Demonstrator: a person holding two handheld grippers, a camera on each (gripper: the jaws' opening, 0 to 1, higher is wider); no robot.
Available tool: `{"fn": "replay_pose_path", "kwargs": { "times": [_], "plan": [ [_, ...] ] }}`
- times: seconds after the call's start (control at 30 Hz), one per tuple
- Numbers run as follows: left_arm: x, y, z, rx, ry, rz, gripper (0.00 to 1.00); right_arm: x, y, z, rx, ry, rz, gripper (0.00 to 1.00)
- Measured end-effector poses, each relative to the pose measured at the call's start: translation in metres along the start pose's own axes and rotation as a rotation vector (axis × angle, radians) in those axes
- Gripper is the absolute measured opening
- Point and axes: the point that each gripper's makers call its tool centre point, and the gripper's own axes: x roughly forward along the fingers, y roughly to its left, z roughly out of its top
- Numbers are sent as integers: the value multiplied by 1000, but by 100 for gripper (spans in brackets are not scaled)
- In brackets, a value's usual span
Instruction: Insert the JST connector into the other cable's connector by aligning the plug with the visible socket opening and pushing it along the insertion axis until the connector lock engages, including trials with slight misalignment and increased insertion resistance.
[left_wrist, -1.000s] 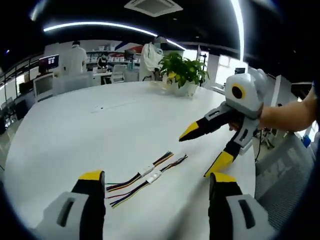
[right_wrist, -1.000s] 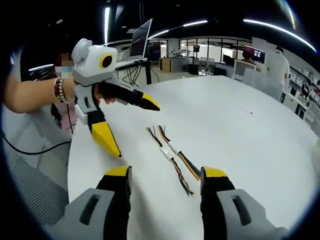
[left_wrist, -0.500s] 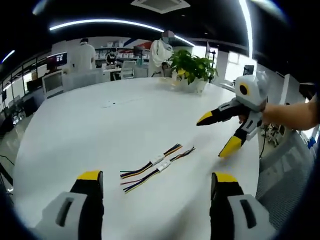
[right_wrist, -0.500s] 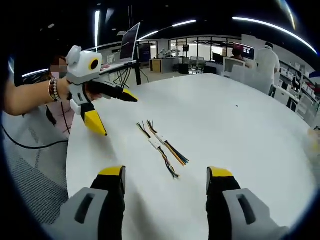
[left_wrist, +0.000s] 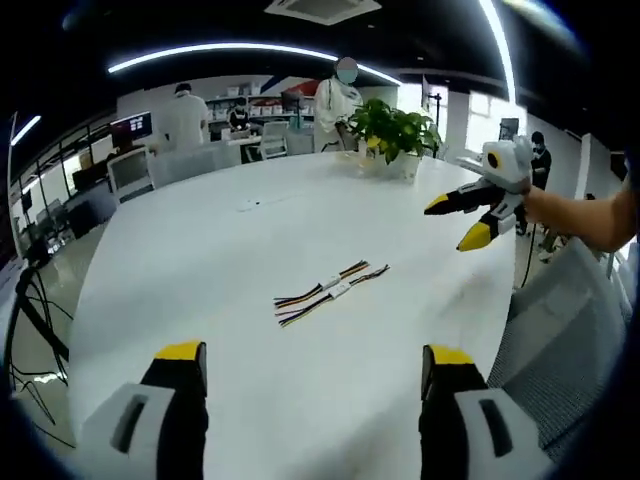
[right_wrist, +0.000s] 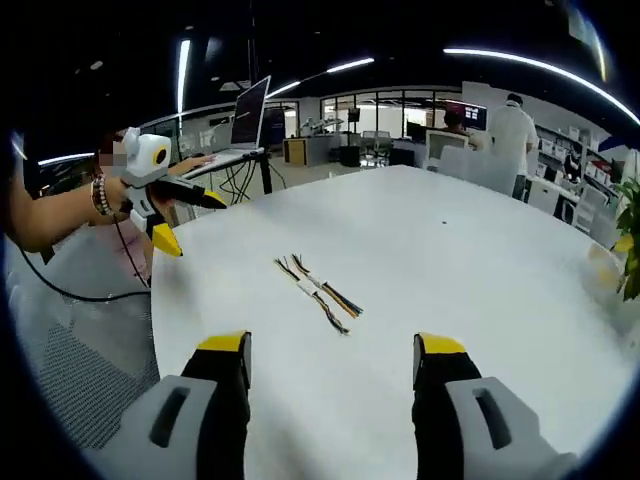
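We are holding both tongs, left and right, spread and empty, well apart from the two cables lying side by side on the white counter. Their small connectors are risking a skewed pinch and misaligned insertion.

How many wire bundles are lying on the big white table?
2: one cable and a second cable lie side by side mid-table, apart from both open hand-held grippers.
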Motion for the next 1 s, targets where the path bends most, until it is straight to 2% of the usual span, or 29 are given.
{"fn": "replay_pose_path", "kwargs": {
  "times": [0.1, 0.27, 0.4, 0.53, 0.63, 0.8, 1.0],
  "plan": [
    [-16, -3, -5, 1, -4, 43, 85, -13, 9, -8, 29, -2, -2, 63],
    [-41, -7, -19, -41, 13, 104, 85, -39, 22, -23, 79, 5, -33, 63],
    [-56, -12, -25, -98, -19, 139, 84, -57, 31, -33, 91, 7, -54, 62],
    [-64, -19, -26, -100, -45, 163, 81, -71, 39, -41, 95, 32, -68, 63],
    [-68, -28, -26, -138, -62, 158, 81, -81, 47, -44, 77, 37, -75, 63],
    [-72, -41, -32, -131, -51, 157, 81, -86, 54, -47, 54, 46, -97, 63],
    [-70, -46, -47, -153, -23, 160, 81, -84, 65, -56, 53, 53, -95, 62]
  ]
}}
